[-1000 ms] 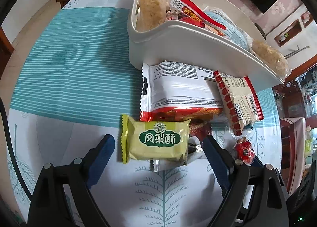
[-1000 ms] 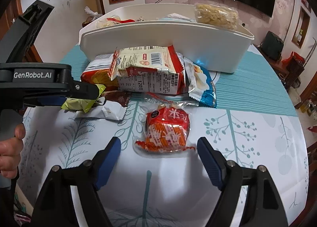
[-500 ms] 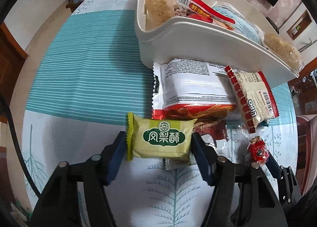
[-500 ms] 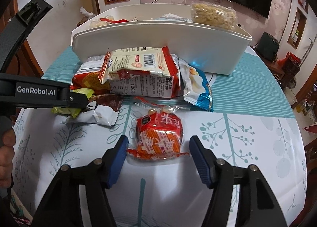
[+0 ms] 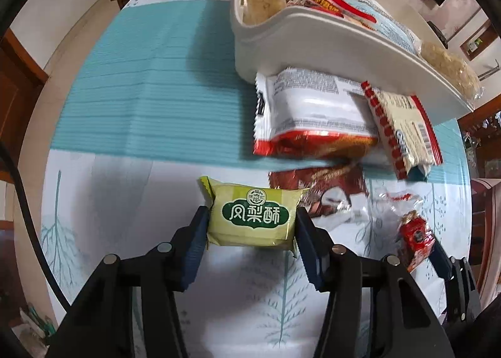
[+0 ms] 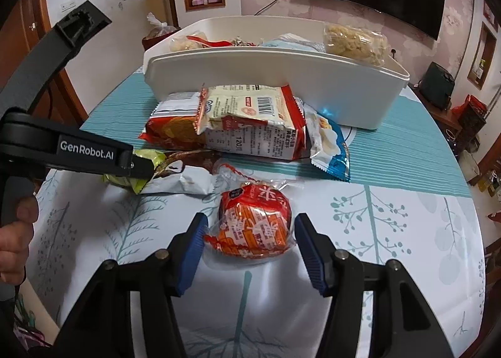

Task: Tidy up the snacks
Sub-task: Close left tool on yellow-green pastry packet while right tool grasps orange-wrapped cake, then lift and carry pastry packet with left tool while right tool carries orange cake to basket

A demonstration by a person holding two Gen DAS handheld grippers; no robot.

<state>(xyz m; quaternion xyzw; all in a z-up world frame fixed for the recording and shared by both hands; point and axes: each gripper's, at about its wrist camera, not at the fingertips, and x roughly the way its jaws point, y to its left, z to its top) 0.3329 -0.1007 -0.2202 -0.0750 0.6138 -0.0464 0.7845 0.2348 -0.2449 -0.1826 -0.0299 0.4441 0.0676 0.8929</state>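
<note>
My left gripper (image 5: 252,223) is shut on a yellow-green pineapple cake packet (image 5: 253,215) and holds it just above the tablecloth. My right gripper (image 6: 249,229) has its fingers close on both sides of an orange-red snack pack (image 6: 255,223) lying on the table; small gaps show at each side. The white snack bin (image 6: 281,82) stands behind, holding several packets. It also shows in the left wrist view (image 5: 338,54).
Loose packets lie before the bin: a red-and-white bag (image 5: 313,117), a cream biscuit pack (image 6: 250,120), a blue-white packet (image 6: 328,145) and a brown-white wrapper (image 6: 184,176). The left gripper's body (image 6: 84,151) reaches in from the left. The table edge curves at right.
My left gripper closed on the yellow-green packet and lifted it off the pile. My right gripper moved forward and narrowed around the orange-red pack.
</note>
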